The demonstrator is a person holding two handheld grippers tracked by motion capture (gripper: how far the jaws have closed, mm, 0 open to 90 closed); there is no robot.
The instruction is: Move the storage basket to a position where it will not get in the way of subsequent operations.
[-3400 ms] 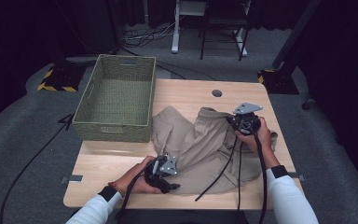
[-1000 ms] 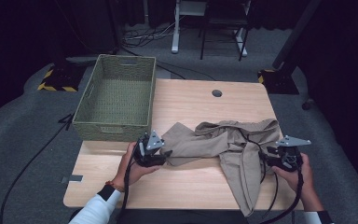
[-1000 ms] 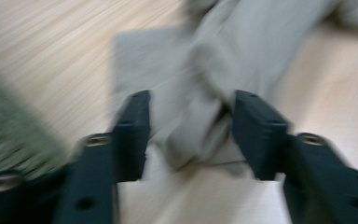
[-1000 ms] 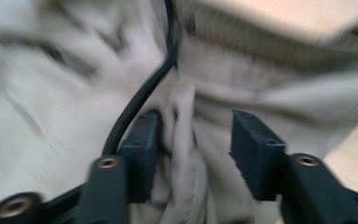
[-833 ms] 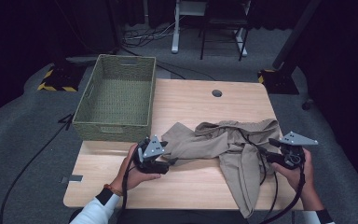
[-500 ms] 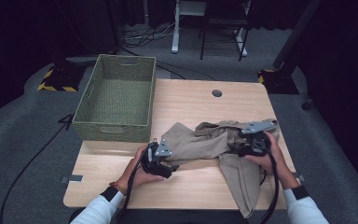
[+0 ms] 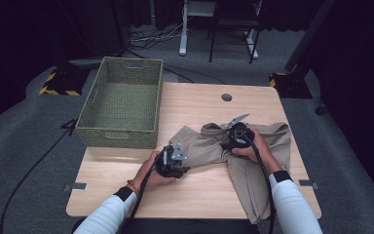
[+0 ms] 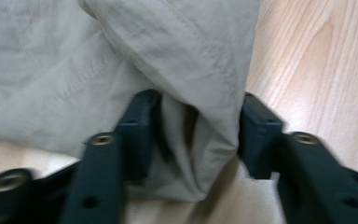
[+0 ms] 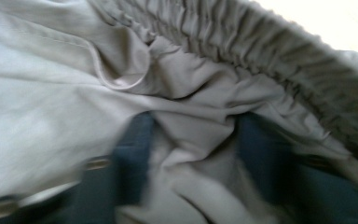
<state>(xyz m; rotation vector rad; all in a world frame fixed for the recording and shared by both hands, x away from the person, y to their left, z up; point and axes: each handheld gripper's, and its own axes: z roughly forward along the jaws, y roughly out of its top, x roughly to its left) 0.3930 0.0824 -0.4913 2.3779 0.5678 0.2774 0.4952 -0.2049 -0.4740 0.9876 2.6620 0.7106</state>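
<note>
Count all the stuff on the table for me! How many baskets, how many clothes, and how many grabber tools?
Baskets: 1, a green woven basket
Clothes: 1, tan trousers
Grabber tools: 2, the left gripper and the right gripper
Total: 4

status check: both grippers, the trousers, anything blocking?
Left gripper and right gripper both just closing, cloth bunched between jaws. Trousers crumpled on table, outside basket. Nothing blocking.
</note>
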